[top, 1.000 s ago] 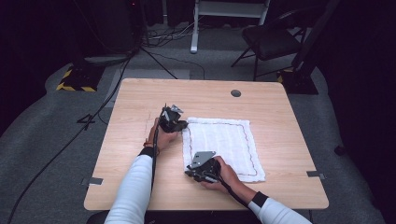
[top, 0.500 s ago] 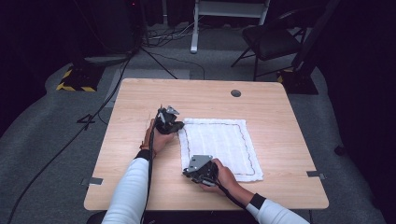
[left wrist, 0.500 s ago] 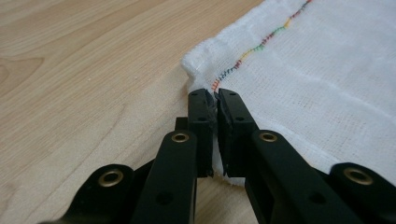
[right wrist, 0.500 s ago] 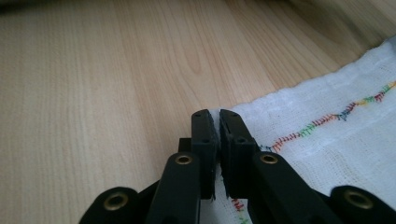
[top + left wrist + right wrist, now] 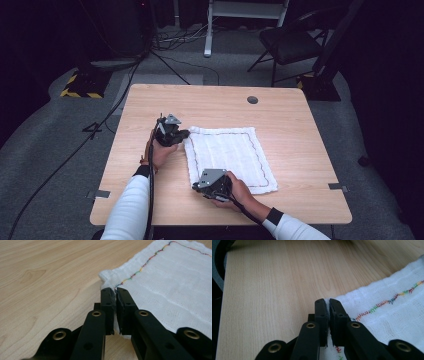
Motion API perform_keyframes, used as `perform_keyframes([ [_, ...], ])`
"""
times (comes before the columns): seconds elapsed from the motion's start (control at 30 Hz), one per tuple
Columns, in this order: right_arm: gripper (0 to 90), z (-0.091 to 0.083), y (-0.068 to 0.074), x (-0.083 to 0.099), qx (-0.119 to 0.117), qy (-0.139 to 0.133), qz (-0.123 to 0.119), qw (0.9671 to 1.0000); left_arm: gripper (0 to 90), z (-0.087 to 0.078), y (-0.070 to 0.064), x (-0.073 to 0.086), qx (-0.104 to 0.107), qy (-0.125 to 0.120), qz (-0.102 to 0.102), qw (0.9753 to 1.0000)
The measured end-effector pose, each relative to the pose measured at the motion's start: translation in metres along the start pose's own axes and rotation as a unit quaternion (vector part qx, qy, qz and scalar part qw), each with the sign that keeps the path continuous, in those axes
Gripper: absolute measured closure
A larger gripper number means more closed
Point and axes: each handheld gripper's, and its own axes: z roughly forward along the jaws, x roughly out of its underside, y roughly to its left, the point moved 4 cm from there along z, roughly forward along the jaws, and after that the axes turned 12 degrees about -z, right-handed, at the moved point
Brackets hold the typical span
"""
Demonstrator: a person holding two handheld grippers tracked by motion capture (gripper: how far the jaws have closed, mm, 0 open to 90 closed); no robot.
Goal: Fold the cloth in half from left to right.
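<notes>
A white cloth (image 5: 231, 155) with coloured stitching along its border lies flat on the wooden table (image 5: 220, 107). My left gripper (image 5: 184, 135) is shut on the cloth's far left corner; in the left gripper view its jaws pinch the cloth (image 5: 170, 282) edge at the gripper (image 5: 115, 291) tip. My right gripper (image 5: 199, 189) is shut on the near left corner, and the right gripper view shows the cloth (image 5: 392, 302) hem caught between the jaws at the gripper (image 5: 327, 302) tip. Both hands rest low on the table.
A dark round grommet (image 5: 252, 99) sits in the table near its far edge. A black chair (image 5: 290, 45) and a white stand (image 5: 215, 25) are on the floor beyond. Cables (image 5: 125, 95) run over the grey carpet to the left.
The cloth's left edge has been pulled a little leftward and toward the person. The right gripper slid left along the near edge to the corner; the left gripper stayed near the far corner.
</notes>
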Motion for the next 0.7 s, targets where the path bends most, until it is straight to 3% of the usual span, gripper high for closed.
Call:
perform_keyframes([
  [0.03, 85.6, 0.000, 0.000, -0.001, -0.001, 0.000, -0.002, 1.0000, 84.5, -0.001, 0.000, 0.001, -0.001, 0.001, 0.008, 1.0000],
  [0.3, 85.7, 0.000, 0.004, -0.009, -0.001, -0.008, -0.010, 0.9999, 84.5, -0.012, -0.005, 0.001, 0.009, -0.017, 0.002, 0.9998],
  [0.43, 85.8, -0.001, 0.006, -0.013, -0.003, -0.014, -0.014, 0.9998, 84.5, -0.015, -0.008, 0.000, 0.007, -0.016, 0.019, 0.9997],
  [0.7, 85.9, -0.007, 0.007, -0.018, -0.001, -0.024, -0.016, 0.9996, 84.9, -0.023, -0.004, 0.000, 0.007, -0.023, 0.009, 0.9997],
])
